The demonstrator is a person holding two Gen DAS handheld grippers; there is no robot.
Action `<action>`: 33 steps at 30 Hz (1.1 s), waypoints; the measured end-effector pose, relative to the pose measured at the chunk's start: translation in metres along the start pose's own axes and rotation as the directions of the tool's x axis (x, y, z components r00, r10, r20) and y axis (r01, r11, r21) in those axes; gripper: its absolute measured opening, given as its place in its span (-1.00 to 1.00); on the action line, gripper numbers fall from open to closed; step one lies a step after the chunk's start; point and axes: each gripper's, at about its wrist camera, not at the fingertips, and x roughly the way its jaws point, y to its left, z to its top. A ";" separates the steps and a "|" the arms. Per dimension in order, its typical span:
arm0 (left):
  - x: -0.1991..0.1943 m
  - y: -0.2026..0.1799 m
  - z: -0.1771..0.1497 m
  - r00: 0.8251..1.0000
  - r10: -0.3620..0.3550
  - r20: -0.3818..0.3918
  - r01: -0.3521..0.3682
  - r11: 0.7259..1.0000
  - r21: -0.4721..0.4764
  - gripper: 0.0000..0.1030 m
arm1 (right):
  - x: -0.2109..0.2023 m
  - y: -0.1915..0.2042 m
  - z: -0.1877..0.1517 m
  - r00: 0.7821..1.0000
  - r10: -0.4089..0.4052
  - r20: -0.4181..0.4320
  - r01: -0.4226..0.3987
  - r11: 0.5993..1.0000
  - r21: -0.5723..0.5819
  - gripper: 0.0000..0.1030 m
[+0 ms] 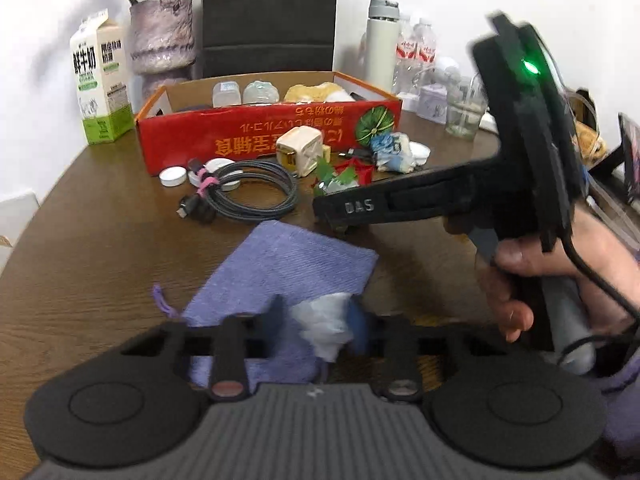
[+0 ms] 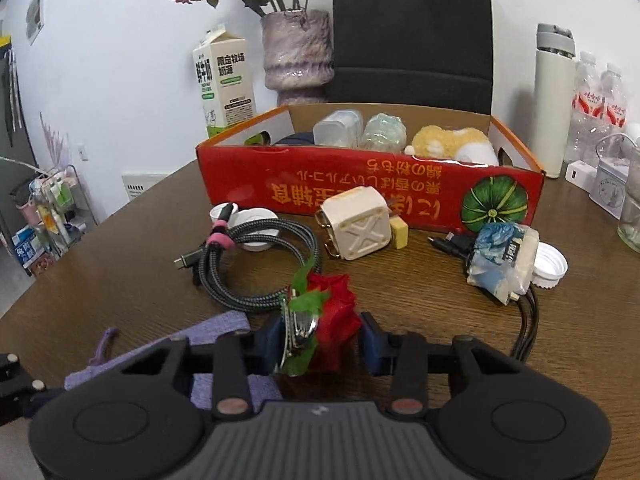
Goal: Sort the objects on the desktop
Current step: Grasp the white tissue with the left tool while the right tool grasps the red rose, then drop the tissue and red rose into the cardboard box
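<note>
My left gripper [image 1: 318, 322] is shut on a crumpled white tissue [image 1: 326, 326], low over a purple cloth pouch [image 1: 280, 264] on the brown table. My right gripper [image 2: 320, 340] is shut on a red rose hair clip [image 2: 324, 320] with green leaves and a metal clasp, just above the table. In the left wrist view the right gripper's fingers [image 1: 352, 206] hold that clip [image 1: 344, 178]. Beyond stands the red cardboard box [image 2: 360, 188] with a plush toy [image 2: 452, 142] and plastic containers inside.
In front of the box lie a coiled braided cable [image 2: 256, 264], a cream charger cube [image 2: 356, 222], white caps [image 2: 550, 264], and a wrapped blue-white bundle [image 2: 502, 258]. A milk carton [image 2: 224, 80], vase [image 2: 298, 56], thermos [image 2: 554, 100], water bottles and a glass stand behind.
</note>
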 end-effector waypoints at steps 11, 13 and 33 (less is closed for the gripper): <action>-0.034 0.023 0.055 0.989 -0.023 0.145 0.038 0.994 -0.104 -0.72 | -0.067 -0.062 0.031 0.977 -0.104 0.188 0.079 0.987 0.138 -0.30; -0.035 0.032 0.080 0.985 -0.017 0.173 0.039 0.992 -0.124 -0.72 | -0.071 -0.073 0.047 0.974 -0.098 0.206 0.070 0.987 0.143 -0.30; 0.229 0.064 0.235 0.981 0.147 -0.125 -0.151 0.988 -0.029 -0.65 | 0.155 -0.104 0.181 0.968 -0.113 -0.224 0.124 0.992 0.037 -0.29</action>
